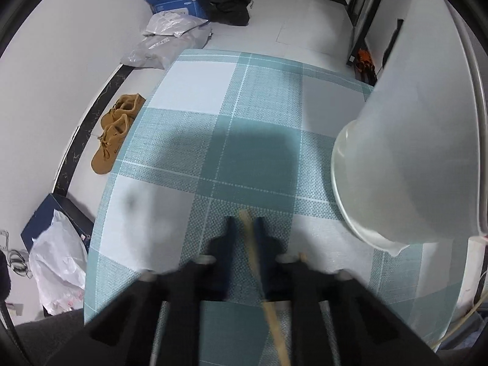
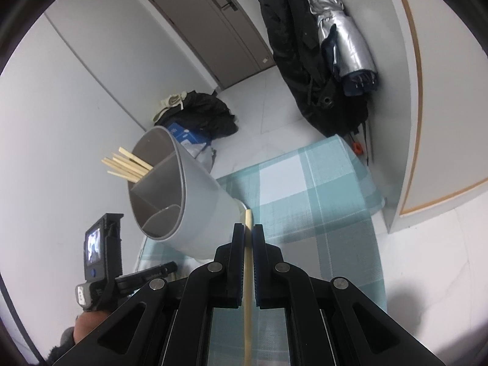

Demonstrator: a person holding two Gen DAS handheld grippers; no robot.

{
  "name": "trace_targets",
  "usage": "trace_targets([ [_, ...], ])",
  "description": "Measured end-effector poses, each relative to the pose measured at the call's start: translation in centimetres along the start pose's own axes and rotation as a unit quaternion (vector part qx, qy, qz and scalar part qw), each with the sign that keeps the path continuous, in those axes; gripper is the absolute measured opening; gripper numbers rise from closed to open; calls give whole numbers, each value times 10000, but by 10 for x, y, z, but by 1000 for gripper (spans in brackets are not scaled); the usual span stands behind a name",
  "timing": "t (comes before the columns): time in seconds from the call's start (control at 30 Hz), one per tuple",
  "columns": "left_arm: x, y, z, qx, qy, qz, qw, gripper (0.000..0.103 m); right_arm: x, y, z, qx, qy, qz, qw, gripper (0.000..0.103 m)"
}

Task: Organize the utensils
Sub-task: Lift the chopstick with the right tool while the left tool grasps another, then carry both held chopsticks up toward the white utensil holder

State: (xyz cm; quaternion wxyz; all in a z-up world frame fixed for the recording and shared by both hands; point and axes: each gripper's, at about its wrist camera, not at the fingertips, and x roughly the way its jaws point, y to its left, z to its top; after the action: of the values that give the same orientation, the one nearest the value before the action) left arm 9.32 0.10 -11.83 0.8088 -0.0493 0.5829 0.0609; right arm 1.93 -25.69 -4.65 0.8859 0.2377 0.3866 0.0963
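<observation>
Right wrist: utensil holder (image 2: 183,195) holds wooden chopsticks (image 2: 126,166).

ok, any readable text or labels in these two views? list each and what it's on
"套装勿拆", white characters on the blue cardboard box on the floor by the wall; smaller print below it is too blurred to read.
Labels on the grey plastic mailer bags: too small to read.
Small screen of the left gripper: no legible text.
Nothing else carries text.

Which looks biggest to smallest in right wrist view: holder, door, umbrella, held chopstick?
1. door
2. holder; near the lens, so the order against the door is unsure
3. umbrella
4. chopstick, long but thin

Apparent size only.
</observation>
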Motion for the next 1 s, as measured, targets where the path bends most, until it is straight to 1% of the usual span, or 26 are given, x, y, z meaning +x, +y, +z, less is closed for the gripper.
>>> trace_targets([
  [0.1, 0, 8, 0, -270, -77, -163, 9995, 1, -2, 1, -1, -25, -46, 34, 10000, 4],
  [0.23, -6, 9, -1, -285, -169, -290, 9990, 1, -6, 4, -2, -118, -82, 49, 9999, 4],
  [0.33, -18, 8, -1, -304, -352, -420, 9980, 1, -11, 8, -3, -193, -172, 92, 9996, 4],
  [0.4, -31, 8, -1, -297, -567, -537, 9965, 1, -14, 12, -4, -238, -241, 138, 9993, 4],
  [0.43, -39, 10, -3, -310, -722, -638, 9949, 1, -16, 13, -4, -257, -266, 151, 9992, 4],
  [0.47, -50, 11, -4, -301, -996, -876, 9907, 1, -18, 15, -5, -295, -305, 169, 9990, 4],
  [0.53, -72, 9, -11, -162, -1426, -937, 9852, 1, -22, 19, -6, -359, -398, 213, 9983, 4],
  [0.6, -89, 6, -19, -46, -1674, -1138, 9793, 1, -27, 27, -10, -507, -488, 234, 9972, 4],
  [0.63, -98, 4, -22, 4, -1793, -1170, 9768, 1, -28, 29, -11, -552, -514, 245, 9969, 4],
  [0.83, -129, 2, -36, 261, -2094, -1350, 9681, 1, -39, 52, -24, -1013, -657, 359, 9920, 4],
  [0.93, -136, 0, -41, 447, -2169, -1354, 9657, 1, -45, 63, -30, -1180, -758, 566, 9885, 4],
  [1.0, -139, -1, -42, 573, -2133, -1355, 9658, 1, -51, 72, -35, -1331, -886, 653, 9850, 4],
])
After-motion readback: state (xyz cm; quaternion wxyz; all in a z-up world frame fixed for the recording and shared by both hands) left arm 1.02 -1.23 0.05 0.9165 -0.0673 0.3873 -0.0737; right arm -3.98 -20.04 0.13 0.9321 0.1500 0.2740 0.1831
